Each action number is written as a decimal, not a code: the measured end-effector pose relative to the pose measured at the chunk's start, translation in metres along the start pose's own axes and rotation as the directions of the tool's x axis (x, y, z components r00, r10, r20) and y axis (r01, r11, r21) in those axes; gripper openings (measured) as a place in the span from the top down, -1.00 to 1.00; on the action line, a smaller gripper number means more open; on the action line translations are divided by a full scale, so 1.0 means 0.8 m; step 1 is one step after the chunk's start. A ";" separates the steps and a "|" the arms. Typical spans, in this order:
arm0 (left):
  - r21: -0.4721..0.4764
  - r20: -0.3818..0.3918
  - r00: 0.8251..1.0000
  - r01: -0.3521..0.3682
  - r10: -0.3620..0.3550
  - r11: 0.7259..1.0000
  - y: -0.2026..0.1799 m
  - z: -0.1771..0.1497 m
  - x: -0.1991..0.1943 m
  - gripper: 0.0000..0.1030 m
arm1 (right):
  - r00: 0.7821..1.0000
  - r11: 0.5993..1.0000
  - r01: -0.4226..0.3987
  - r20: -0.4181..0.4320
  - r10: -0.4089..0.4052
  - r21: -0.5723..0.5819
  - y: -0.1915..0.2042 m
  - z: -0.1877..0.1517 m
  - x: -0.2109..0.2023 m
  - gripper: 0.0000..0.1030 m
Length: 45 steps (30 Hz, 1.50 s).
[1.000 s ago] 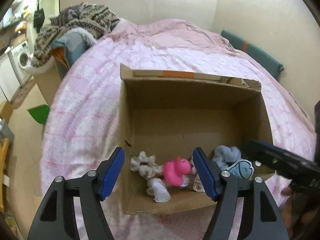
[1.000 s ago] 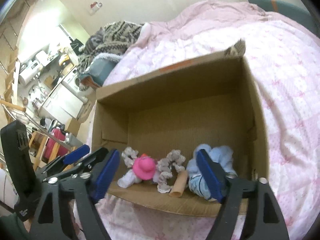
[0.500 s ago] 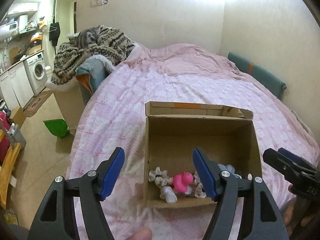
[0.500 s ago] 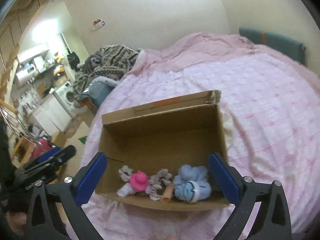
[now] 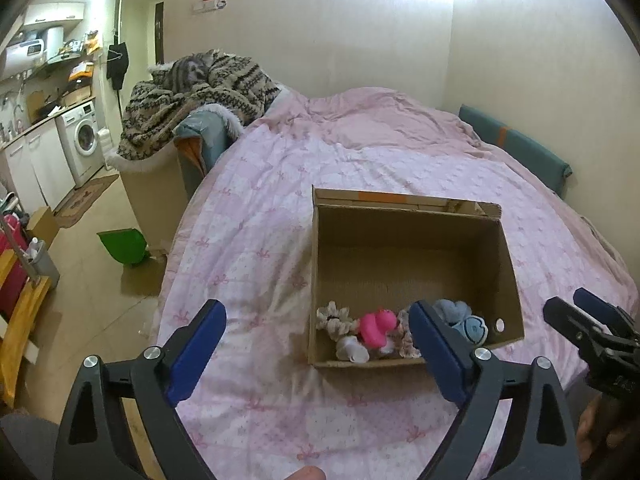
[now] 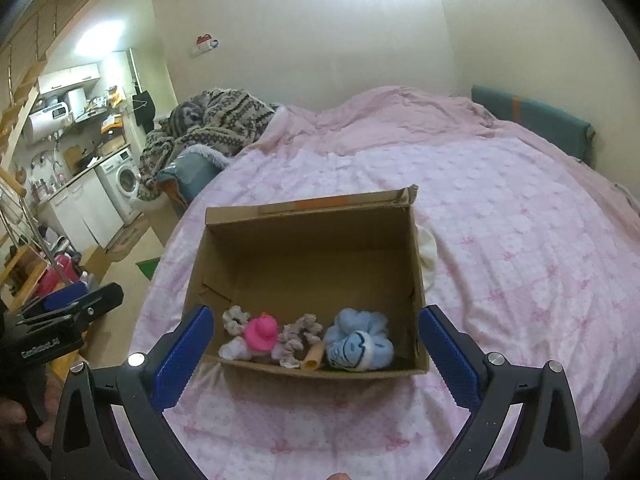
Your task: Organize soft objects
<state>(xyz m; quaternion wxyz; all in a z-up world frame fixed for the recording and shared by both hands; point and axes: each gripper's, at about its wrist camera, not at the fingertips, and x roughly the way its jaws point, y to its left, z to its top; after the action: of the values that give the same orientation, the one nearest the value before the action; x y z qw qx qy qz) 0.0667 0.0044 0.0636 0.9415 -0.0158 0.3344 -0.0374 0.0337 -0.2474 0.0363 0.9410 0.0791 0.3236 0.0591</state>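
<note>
An open cardboard box stands on the pink bed. Along its near wall lie a pink duck toy, a white scrunchie, a second pale scrunchie, a tan tube and a light blue plush. My left gripper is open and empty, held above the bed in front of the box. My right gripper is open and empty, also in front of the box and wider apart.
The pink quilted bed fills the view. A patterned blanket pile lies at its far left corner. A white cloth peeks out beside the box's right wall. A green dustpan lies on the floor at left.
Both grippers have pulled back and up from the box, which now looks smaller and farther. The right gripper's jaws opened wider. The objects in the box have not moved.
</note>
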 end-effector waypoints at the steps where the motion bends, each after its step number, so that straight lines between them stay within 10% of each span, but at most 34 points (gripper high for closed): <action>1: 0.000 0.002 1.000 0.000 0.000 1.000 0.000 -0.003 -0.001 -0.78 | 1.000 1.000 0.006 0.002 -0.006 -0.006 0.001 -0.004 -0.001 -1.00; 45: -0.041 -0.006 1.000 0.018 -0.019 0.999 0.007 -0.032 0.019 -0.97 | 0.997 0.998 0.054 -0.049 -0.055 -0.014 0.006 -0.034 0.027 -1.00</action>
<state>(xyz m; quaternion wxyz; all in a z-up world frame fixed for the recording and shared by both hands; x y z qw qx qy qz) 0.0621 0.0084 0.0339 0.9396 -0.0380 0.3378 -0.0392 0.0334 -0.2365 0.0029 0.9345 0.0628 0.3484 0.0375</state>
